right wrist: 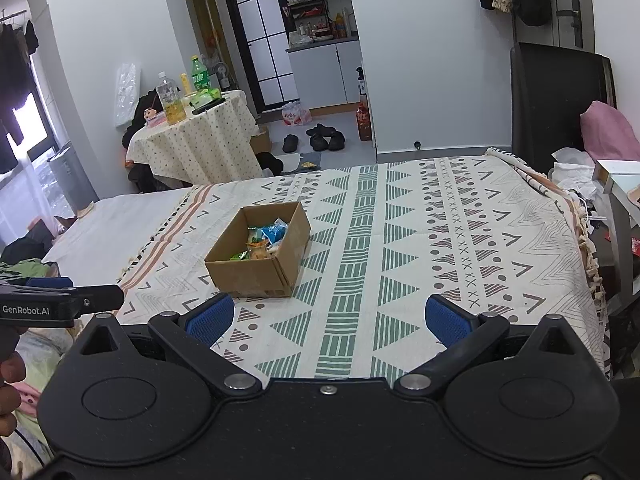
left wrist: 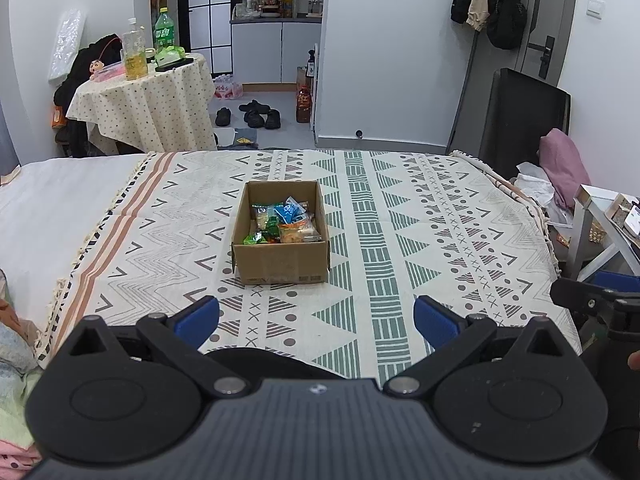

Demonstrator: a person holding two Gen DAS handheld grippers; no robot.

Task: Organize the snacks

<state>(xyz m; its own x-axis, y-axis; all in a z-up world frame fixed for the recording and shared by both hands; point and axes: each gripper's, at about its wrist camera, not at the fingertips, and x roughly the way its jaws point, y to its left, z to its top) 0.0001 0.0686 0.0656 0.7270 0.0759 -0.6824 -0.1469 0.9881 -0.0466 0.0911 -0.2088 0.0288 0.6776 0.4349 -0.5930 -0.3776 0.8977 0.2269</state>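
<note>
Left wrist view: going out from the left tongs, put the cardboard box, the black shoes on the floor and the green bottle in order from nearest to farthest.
1. Cardboard box: straight ahead of the left tongs, on the patterned blanket, snacks inside.
2. Black shoes: beyond the bed's far edge, on the floor.
3. Green bottle: far left, on the round table. It looks slightly farther than the shoes, but that is close.

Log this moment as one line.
left claw: open, empty | right claw: open, empty | snacks: in box | box: on patterned blanket, ahead of both claws | contact: none
</note>
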